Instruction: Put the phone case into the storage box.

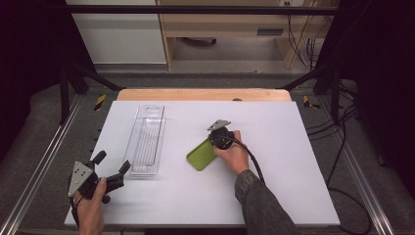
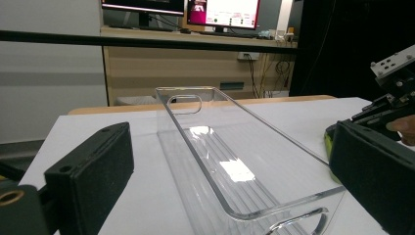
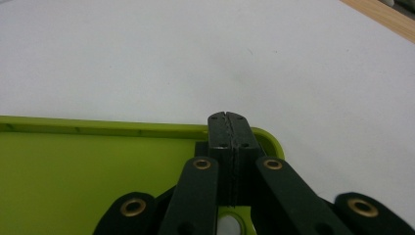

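Two grippers work a white tabletop (image 1: 274, 186) with bare room on every side. Nearest, the left gripper (image 1: 111, 169) rests at the front-left edge, jaws spread wide before a long clear plastic tray (image 1: 147, 139). Farther in, the right gripper (image 3: 229, 128) – jaws pressed together – sits over a flat lime-green plastic tray (image 1: 201, 155), mid-table.

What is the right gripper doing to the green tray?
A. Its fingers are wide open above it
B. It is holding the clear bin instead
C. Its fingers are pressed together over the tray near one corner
C: in the right gripper view, the right gripper has its fingers pressed together over the green tray, near the corner of its rim.
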{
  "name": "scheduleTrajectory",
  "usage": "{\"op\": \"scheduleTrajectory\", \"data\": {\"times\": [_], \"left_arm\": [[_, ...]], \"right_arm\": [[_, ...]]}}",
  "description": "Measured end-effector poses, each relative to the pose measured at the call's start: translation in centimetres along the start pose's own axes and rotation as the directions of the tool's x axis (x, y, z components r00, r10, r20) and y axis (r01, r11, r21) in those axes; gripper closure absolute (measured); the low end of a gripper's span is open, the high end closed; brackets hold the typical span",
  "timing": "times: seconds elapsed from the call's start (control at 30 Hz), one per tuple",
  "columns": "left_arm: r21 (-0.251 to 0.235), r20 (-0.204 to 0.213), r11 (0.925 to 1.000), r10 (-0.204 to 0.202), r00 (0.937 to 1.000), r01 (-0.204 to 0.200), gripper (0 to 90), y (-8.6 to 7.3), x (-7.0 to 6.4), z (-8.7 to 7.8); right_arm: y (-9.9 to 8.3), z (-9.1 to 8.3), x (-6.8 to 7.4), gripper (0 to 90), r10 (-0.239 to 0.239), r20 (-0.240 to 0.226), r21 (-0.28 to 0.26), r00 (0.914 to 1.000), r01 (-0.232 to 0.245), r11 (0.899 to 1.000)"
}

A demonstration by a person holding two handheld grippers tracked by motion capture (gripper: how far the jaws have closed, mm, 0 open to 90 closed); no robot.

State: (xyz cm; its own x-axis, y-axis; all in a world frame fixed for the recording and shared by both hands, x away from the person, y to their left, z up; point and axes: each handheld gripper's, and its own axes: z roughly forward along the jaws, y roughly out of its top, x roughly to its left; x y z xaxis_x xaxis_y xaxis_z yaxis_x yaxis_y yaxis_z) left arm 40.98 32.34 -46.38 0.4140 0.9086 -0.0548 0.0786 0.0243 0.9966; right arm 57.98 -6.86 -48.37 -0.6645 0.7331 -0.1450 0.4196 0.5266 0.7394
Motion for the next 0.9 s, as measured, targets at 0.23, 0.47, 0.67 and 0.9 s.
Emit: {"op": "scheduleTrajectory", "data": {"times": [0.23, 0.47, 0.67, 0.9], "left_arm": [[0.0, -0.002, 1.0, -0.001, 1.0, 0.001, 2.6, 0.0, 0.1, 0.0], [-0.002, -0.009, 1.0, -0.002, 1.0, 0.002, 2.7, 0.0, 0.2, -0.1], [0.0, -0.01, 1.0, 0.0, 0.9999, 0.0, 2.7, 0.0, 0.2, -0.1], [0.001, -0.009, 1.0, -0.002, 1.0, 0.002, 2.7, 0.0, 0.2, -0.1]], "right_arm": [[0.1, -1.0, -0.4, 87.8, -0.007, 0.005, -0.003, 1.0, 0.007, 1.0], [0.8, -3.5, -0.6, 84.5, -0.01, -0.004, -0.035, 0.9999, 0.01, 0.999], [1.1, -5.6, -0.6, 72.6, -0.011, -0.021, -0.033, 0.9997, 0.01, 0.999], [1.2, -6.9, -1.2, 52.5, 0.024, -0.014, 0.003, 0.9996, -0.024, 1.0]]}}
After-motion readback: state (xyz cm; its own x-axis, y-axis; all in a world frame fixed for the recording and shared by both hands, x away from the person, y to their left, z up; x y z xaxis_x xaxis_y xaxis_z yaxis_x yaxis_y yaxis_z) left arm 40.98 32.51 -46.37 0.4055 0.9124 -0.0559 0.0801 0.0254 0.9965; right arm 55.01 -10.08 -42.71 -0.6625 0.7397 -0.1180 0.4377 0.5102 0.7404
